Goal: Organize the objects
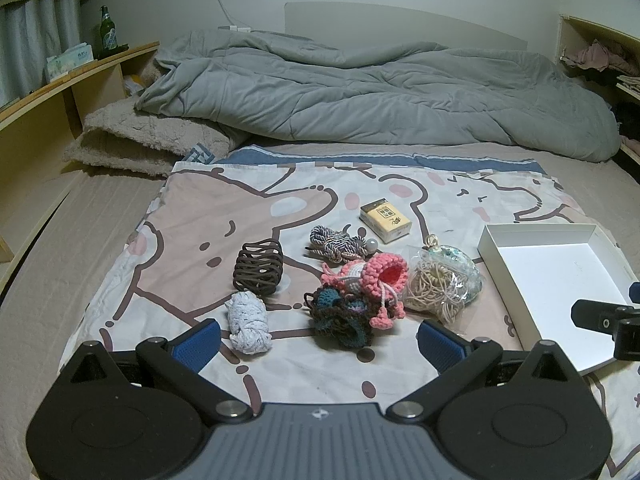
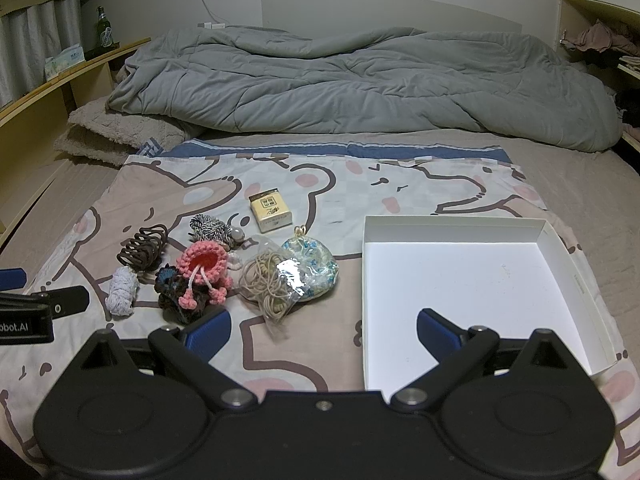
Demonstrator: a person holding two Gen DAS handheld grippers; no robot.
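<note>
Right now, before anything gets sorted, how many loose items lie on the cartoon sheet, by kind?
Cord or rope bundles: 3 (brown coil, white bundle, striped rope)
Crochet pieces: 2 (pink, dark)
Bagged items: 2 (beige cord bag, floral pouch)
Small boxes: 1
White trays: 1
Total: 9

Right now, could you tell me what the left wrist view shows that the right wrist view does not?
Only the left view shows the open left gripper whole, with the white cord bundle just ahead. Only the right view shows the open right gripper whole and the whole white box. Both show the pink crochet pouch and yellow packet.
</note>
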